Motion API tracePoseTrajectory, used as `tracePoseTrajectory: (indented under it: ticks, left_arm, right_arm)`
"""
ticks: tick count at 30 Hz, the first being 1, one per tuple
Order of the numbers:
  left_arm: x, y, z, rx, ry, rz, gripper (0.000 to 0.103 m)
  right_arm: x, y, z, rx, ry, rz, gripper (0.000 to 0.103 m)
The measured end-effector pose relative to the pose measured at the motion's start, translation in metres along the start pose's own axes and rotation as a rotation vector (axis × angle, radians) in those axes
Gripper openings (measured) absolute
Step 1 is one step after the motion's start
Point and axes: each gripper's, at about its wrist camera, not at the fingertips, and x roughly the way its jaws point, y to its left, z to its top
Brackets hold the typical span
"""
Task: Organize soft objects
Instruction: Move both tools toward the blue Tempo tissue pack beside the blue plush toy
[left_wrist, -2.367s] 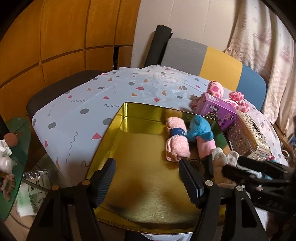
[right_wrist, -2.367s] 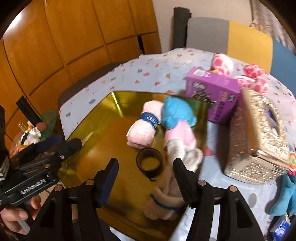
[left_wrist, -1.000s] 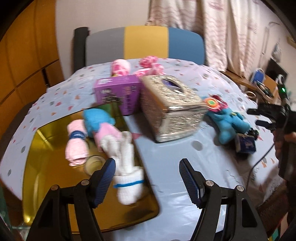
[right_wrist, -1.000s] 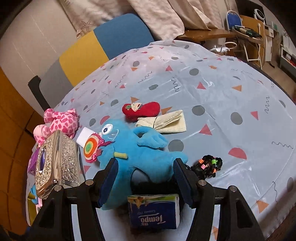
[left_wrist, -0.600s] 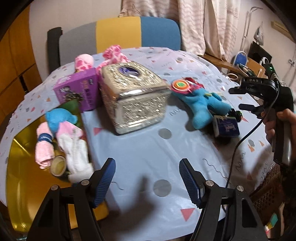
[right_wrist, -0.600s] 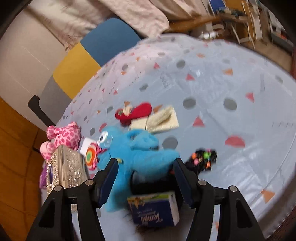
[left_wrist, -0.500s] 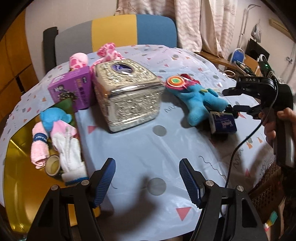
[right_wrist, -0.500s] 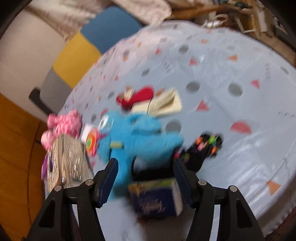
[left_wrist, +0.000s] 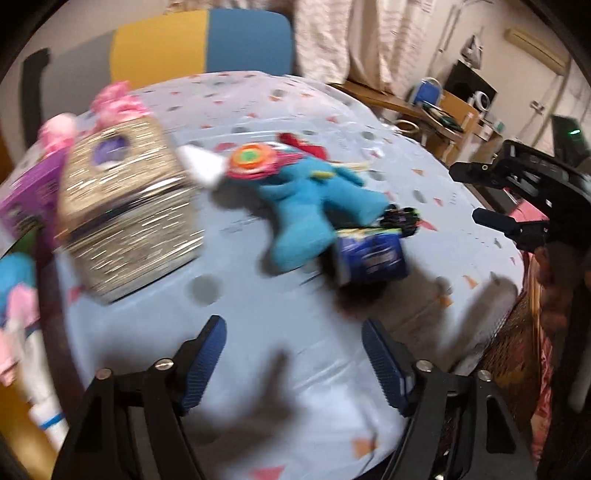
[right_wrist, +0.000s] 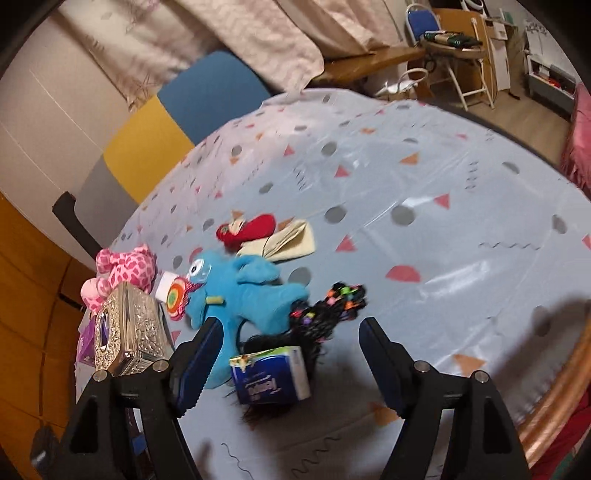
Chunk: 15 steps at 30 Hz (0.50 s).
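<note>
Patterned tablecloth (right_wrist: 424, 221) covers a round table; the left view is motion-blurred. Silver box's (right_wrist: 123, 328) contents can't be seen. Blue plush (right_wrist: 251, 291) lies beside a tissue pack (right_wrist: 271, 374). Left gripper (left_wrist: 293, 363) and right gripper (right_wrist: 286, 360) hover above, jaws spread, empty.

My desk (right_wrist: 424, 177) wears a pale patterned cloth. On it lie a blue plush (right_wrist: 247, 291), a tissue pack (right_wrist: 271, 374), a silver box (right_wrist: 123, 332), a red toy (right_wrist: 247, 229) and a folded cream cloth (right_wrist: 291, 242).
</note>
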Motion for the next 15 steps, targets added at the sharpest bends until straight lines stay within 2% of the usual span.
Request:
tracePoseTrajectory:
  ticks: [5,8,15]
  left_arm:
    - [0.038,-0.037,0.025,0.015,0.047,-0.050,0.094]
    - [0.061,-0.051,0.037,0.001,0.083,-0.048,0.102]
    - [0.093,-0.075,0.052,-0.016,0.112,-0.032,0.101]
  right_arm:
    - [-0.011,-0.009,-0.001,-0.024,-0.023,0.010,0.077]
    - [-0.012,-0.014,0.000,-0.017,-0.034,0.016,0.077]
    - [-0.006,-0.029,-0.002,0.032,-0.024,0.028,0.078]
